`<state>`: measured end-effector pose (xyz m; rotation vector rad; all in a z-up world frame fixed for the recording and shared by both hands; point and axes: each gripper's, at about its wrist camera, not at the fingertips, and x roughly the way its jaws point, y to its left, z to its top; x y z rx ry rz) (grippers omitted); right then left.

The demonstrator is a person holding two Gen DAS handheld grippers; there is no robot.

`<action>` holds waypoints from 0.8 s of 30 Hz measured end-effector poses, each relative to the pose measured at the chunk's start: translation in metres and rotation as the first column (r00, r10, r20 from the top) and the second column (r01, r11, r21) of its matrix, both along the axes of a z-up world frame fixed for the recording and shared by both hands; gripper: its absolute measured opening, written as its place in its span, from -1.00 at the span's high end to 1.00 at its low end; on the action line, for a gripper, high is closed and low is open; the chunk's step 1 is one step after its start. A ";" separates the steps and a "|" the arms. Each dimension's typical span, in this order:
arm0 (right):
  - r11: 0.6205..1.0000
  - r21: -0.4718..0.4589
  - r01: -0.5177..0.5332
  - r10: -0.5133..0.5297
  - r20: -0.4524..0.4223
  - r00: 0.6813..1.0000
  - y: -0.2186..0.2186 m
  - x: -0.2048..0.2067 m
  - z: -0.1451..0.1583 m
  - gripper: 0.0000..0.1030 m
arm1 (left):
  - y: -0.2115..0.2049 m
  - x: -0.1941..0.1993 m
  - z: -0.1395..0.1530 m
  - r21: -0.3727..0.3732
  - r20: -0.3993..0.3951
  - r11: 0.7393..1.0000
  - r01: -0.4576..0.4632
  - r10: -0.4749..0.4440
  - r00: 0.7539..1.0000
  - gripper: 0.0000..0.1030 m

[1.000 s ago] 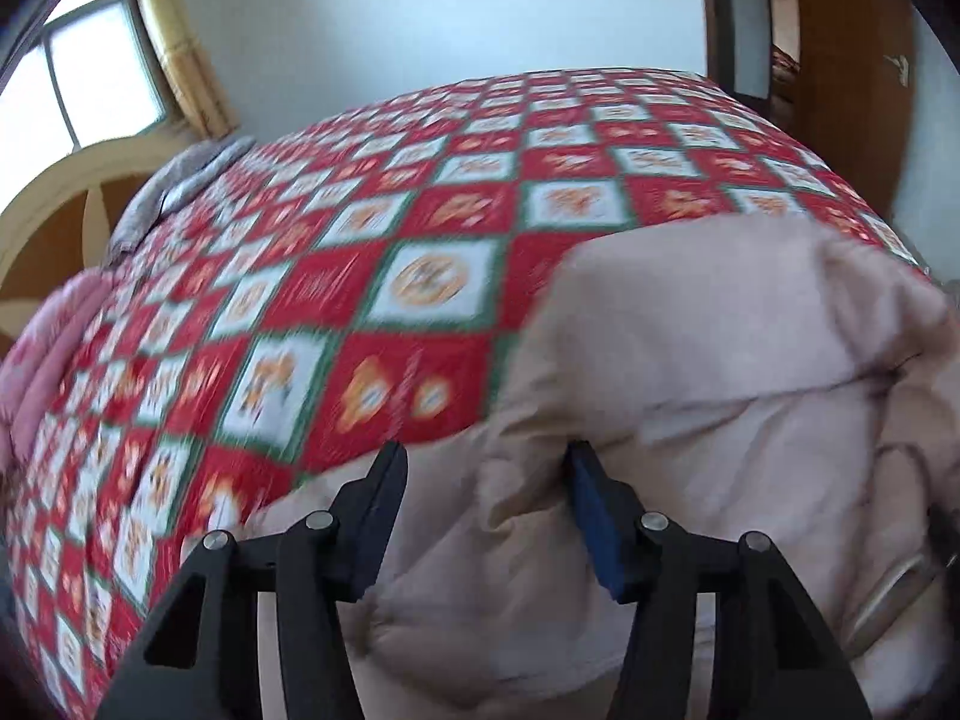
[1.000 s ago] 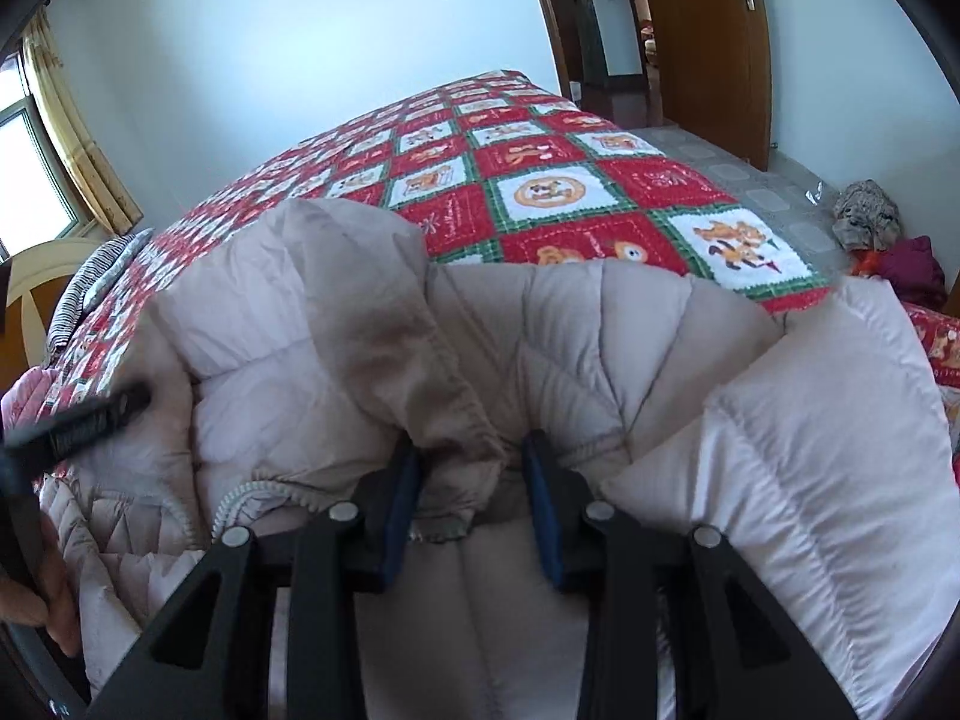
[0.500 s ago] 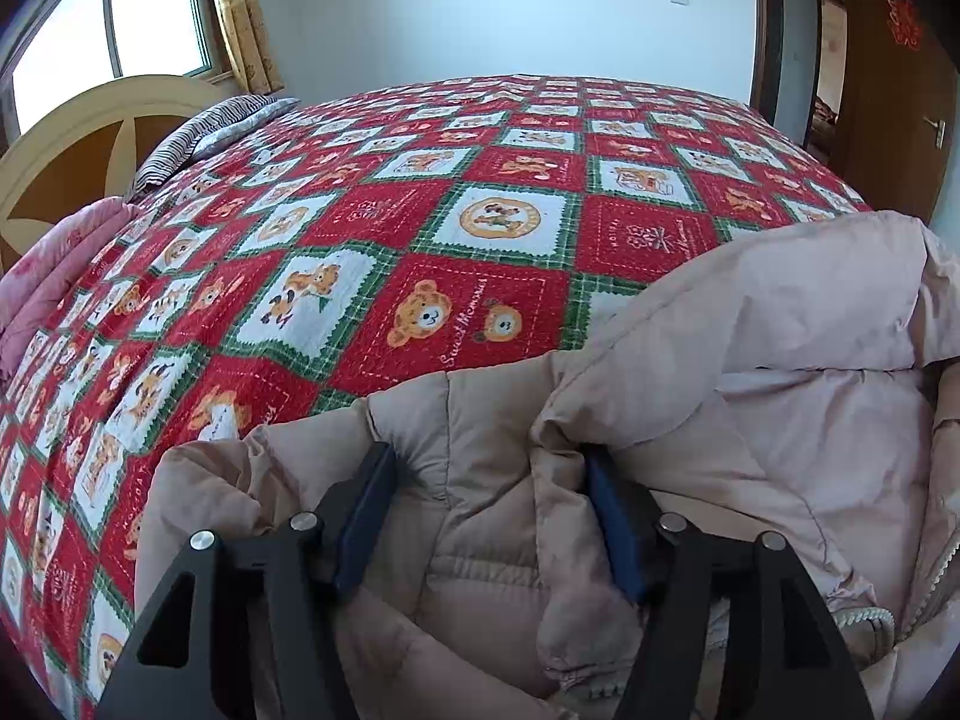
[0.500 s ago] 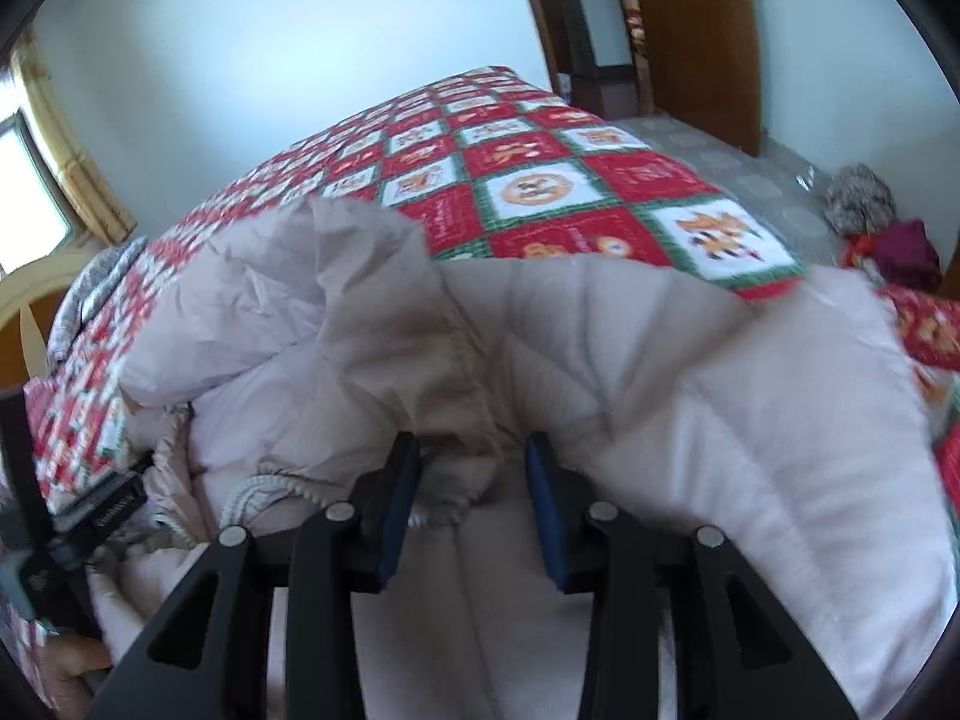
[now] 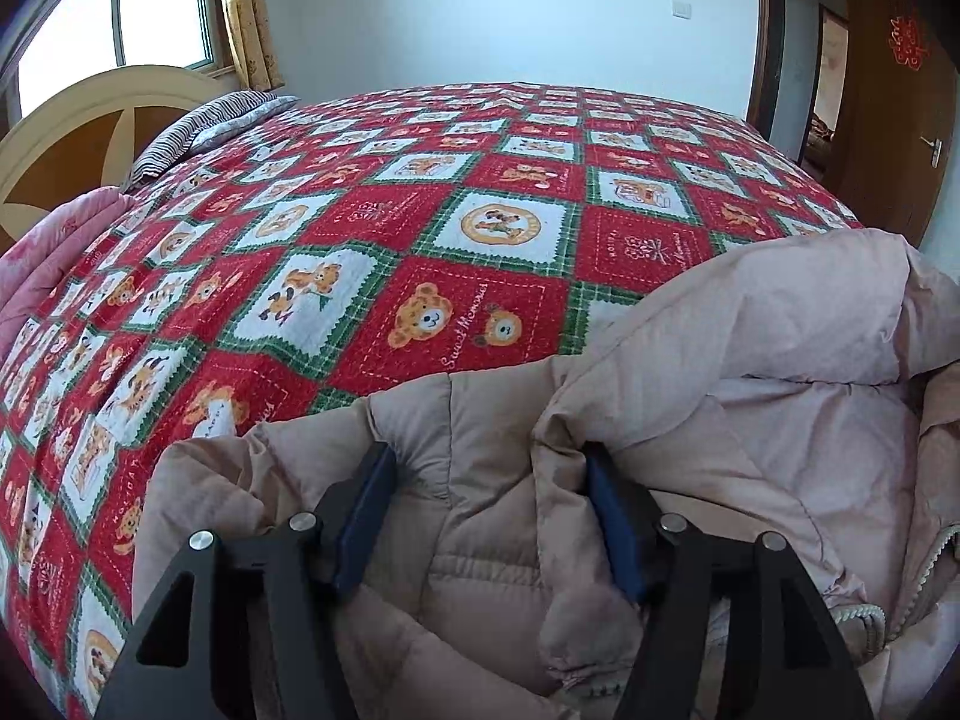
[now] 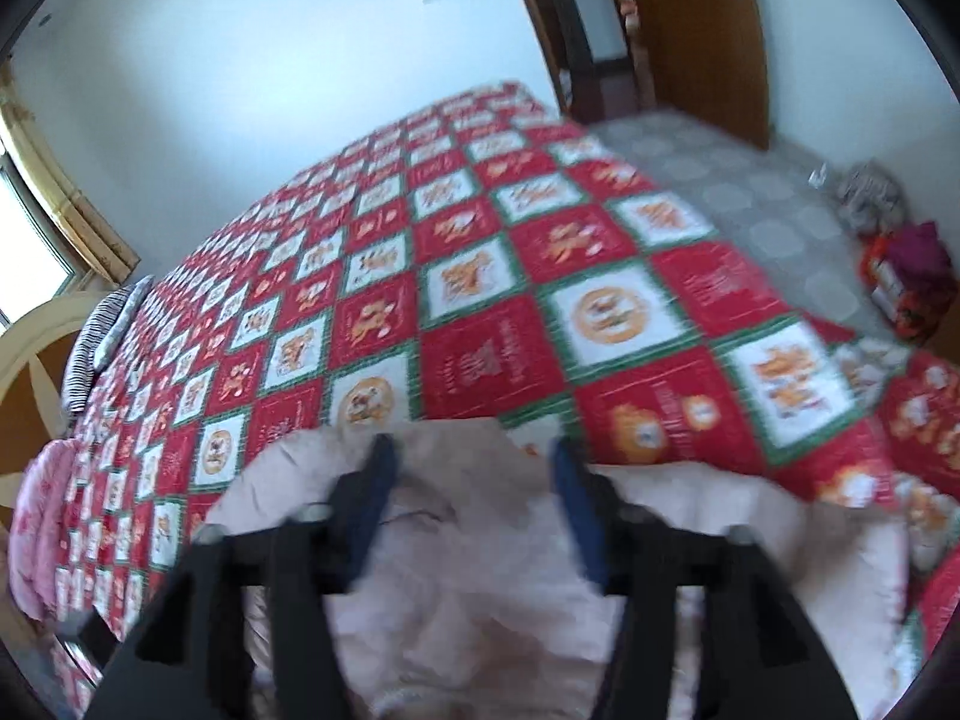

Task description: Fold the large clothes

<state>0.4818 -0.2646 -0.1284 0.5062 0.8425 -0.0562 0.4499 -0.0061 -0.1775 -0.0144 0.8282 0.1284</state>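
Two black grippers with blue-padded fingers reach over a bed (image 5: pixel 420 192) spread with a red, white and green checked quilt printed with teddy bears. A large pale pink quilted puffer jacket (image 5: pixel 750 372) lies bunched on the near edge of that bed, at the lower right of the left wrist view and along the bottom of the right wrist view (image 6: pixel 480 600).

In the left wrist view the left gripper (image 5: pixel 489 516) has its fingers (image 5: pixel 366 510) set fairly wide, with a thick fold of the jacket lying between them. The fabric touches both pads; whether they squeeze it or only rest against it cannot be told. A ribbed cream cuff or hem (image 5: pixel 864 612) shows at the lower right.

The right wrist view is blurred. The right gripper (image 6: pixel 474 498) sits above the far edge of the jacket, its jaws opening, and its fingers (image 6: pixel 573 504) stand apart with no fabric pinched between them; the jacket lies below and behind them.

At the head of the bed stand a cream and brown curved headboard (image 5: pixel 90 120), a striped grey pillow (image 5: pixel 198 132) and a folded pink blanket (image 5: pixel 54 252). A brown wooden door (image 6: pixel 696 30) stands beyond the bed's right side, with a pile of dark red clothes (image 6: pixel 912 276) on the grey patterned floor (image 6: pixel 750 180).
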 end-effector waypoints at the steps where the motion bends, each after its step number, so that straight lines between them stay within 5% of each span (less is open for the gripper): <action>1: 1.000 0.022 -0.011 0.012 -0.020 1.000 0.001 0.002 -0.007 -0.36 | 0.000 0.000 0.000 -0.002 0.000 1.000 0.000 0.000 1.000 -0.27; 3: 0.997 0.054 -0.048 0.052 -0.065 0.997 0.007 0.001 -0.021 0.12 | 0.001 0.000 0.000 -0.009 0.001 1.000 0.000 0.000 1.000 -0.28; 4: 0.996 0.054 -0.071 0.076 -0.080 0.994 0.010 -0.002 -0.025 0.67 | 0.001 0.001 0.000 -0.013 0.000 1.000 0.000 0.000 1.000 -0.28; 11: 0.987 -0.060 -0.148 0.141 -0.108 0.984 0.019 -0.048 -0.044 0.69 | 0.001 0.001 0.000 -0.015 0.000 1.000 0.001 -0.001 1.000 -0.28; 15: 0.955 -0.229 -0.187 0.179 -0.055 0.982 0.037 -0.070 -0.057 0.69 | 0.001 0.001 0.000 -0.022 -0.003 1.000 0.004 -0.004 1.000 -0.29; 18: 0.947 -0.272 -0.171 0.172 -0.021 0.985 0.038 -0.070 -0.061 0.69 | 0.003 -0.001 0.004 -0.043 -0.013 0.999 0.016 -0.017 1.000 -0.29; 21: 0.941 -0.289 -0.174 0.177 -0.015 0.984 0.040 -0.069 -0.061 0.69 | 0.006 -0.020 0.027 -0.081 0.003 0.994 0.068 -0.068 0.998 -0.29; 24: 0.945 -0.278 -0.172 0.178 -0.005 0.984 0.037 -0.070 -0.061 0.69 | -0.006 -0.041 0.075 -0.098 0.123 0.983 0.157 -0.145 0.982 -0.29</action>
